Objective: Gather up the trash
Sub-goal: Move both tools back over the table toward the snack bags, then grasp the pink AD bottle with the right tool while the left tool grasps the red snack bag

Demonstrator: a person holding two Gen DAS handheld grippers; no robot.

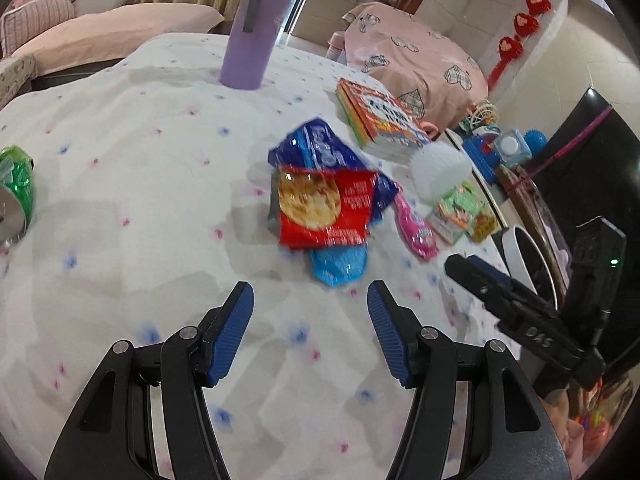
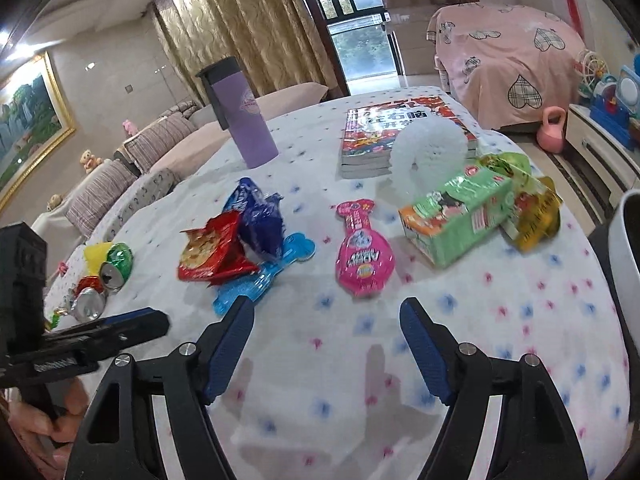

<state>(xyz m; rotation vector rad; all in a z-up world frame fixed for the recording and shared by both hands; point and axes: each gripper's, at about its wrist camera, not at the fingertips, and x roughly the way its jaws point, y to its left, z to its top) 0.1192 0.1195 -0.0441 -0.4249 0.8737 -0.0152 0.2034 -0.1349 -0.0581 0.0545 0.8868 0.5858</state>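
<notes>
Trash lies on a table with a white flowered cloth (image 2: 520,320). In the middle is a pile: a red snack wrapper (image 1: 320,212) (image 2: 212,252), a dark blue wrapper (image 1: 320,148) (image 2: 260,220) and a light blue wrapper (image 1: 340,268) (image 2: 256,288). To the right lie a pink wrapper (image 2: 362,256), a green carton (image 2: 456,216) and a yellow-green wrapper (image 2: 532,208). Crushed cans (image 2: 116,260) sit at the left. My left gripper (image 1: 310,300) hangs open just short of the pile. My right gripper (image 2: 327,306) is open and empty near the pink wrapper.
A purple bottle (image 2: 248,120), a stack of books (image 2: 384,136) and a white spiky ball (image 2: 428,152) stand farther back. A white bin (image 2: 624,248) stands off the table's right edge. A hand (image 2: 60,412) holds the left gripper at lower left.
</notes>
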